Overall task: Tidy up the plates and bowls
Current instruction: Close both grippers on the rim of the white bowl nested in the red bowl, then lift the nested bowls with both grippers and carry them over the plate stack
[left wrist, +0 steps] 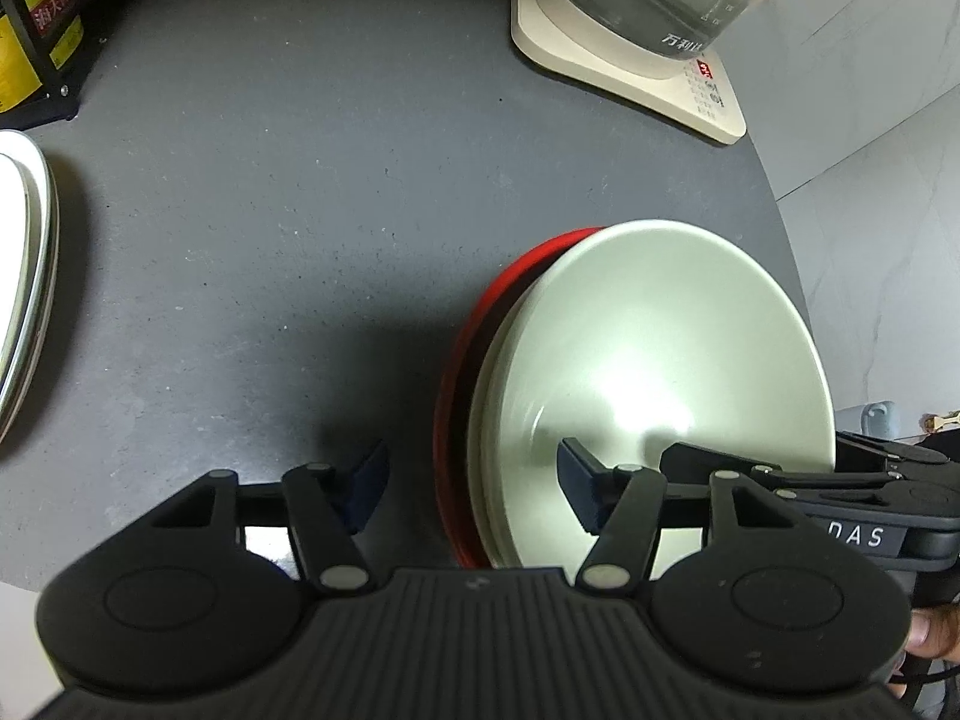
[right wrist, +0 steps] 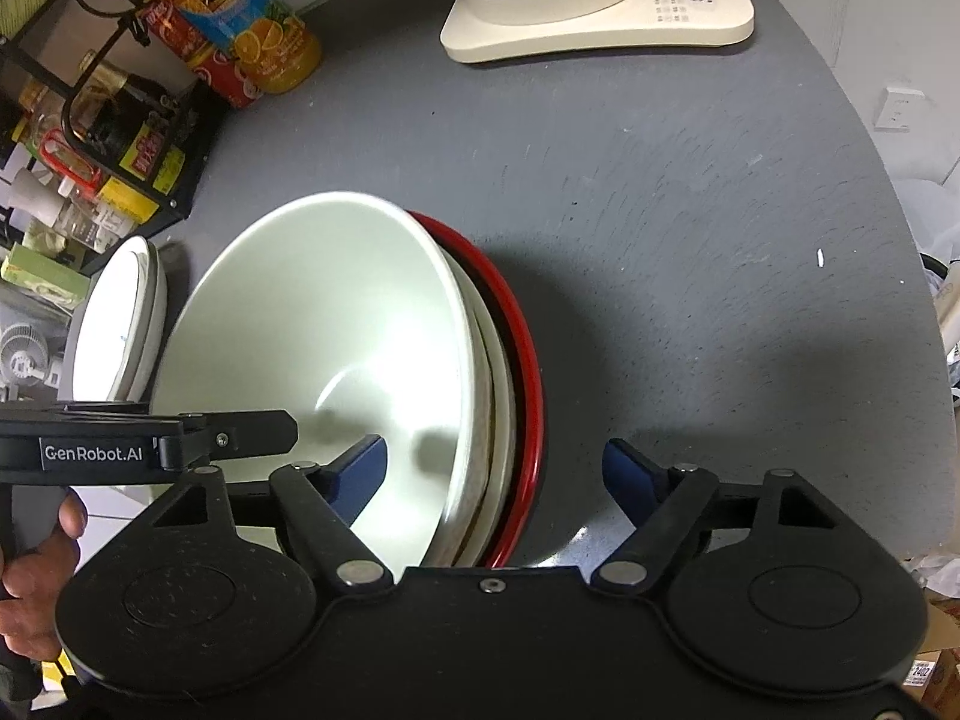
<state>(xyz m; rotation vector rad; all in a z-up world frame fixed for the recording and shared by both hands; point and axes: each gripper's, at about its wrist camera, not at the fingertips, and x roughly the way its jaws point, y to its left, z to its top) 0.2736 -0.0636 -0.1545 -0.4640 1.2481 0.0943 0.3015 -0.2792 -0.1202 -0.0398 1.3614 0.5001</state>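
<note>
Bowls [left wrist: 654,360] sit nested on my desk [left wrist: 300,210]; both tongs [left wrist: 474,492] [right wrist: 495,480] gape, straddling opposite rims for lifting.

The table [left wrist: 300,210] is dark grey with fine pale speckles. At the lower centre, the bowl [right wrist: 336,324] is plain off-white, the plate [right wrist: 522,348] under it glossy red. At the top, the kettle base [right wrist: 600,30] is cream. The bottle [right wrist: 252,36] at upper left is orange with a blue label. Both tongs [left wrist: 474,486] [right wrist: 495,474] are black with dark blue pads.
</note>
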